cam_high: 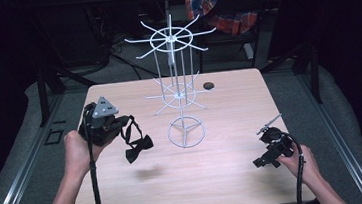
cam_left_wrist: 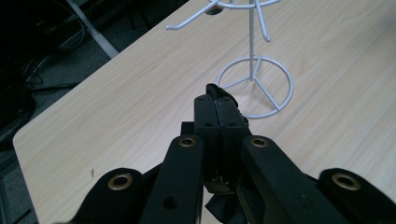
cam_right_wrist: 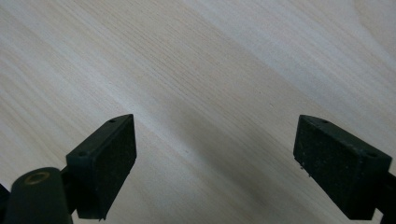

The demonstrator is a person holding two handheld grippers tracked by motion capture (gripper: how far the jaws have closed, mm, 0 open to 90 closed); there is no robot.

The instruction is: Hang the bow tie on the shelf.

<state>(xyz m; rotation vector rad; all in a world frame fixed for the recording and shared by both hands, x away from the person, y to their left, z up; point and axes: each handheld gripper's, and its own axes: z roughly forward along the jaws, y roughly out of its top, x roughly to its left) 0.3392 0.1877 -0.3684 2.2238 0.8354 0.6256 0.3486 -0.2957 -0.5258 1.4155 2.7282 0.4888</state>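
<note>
Black bow tie (cam_high: 138, 147) is held aloft by the clamped left gripper (cam_high: 121, 128), left of centre; hooking onto the wire rack (cam_high: 178, 89) is judged next; the right gripper (cam_right_wrist: 215, 158) gapes empty.

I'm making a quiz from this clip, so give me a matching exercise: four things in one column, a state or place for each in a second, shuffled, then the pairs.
Things:
1. left gripper
2. right gripper
3. wire stand
4. small dark object

States or places:
A. upright at the middle of the table
B. jaws wide apart over bare wood
C. lying on the far part of the table
D. jaws shut on the strap of a black bow tie, which hangs above the table

Pairs: 1-D, 2-B, 3-A, 4-C
</note>
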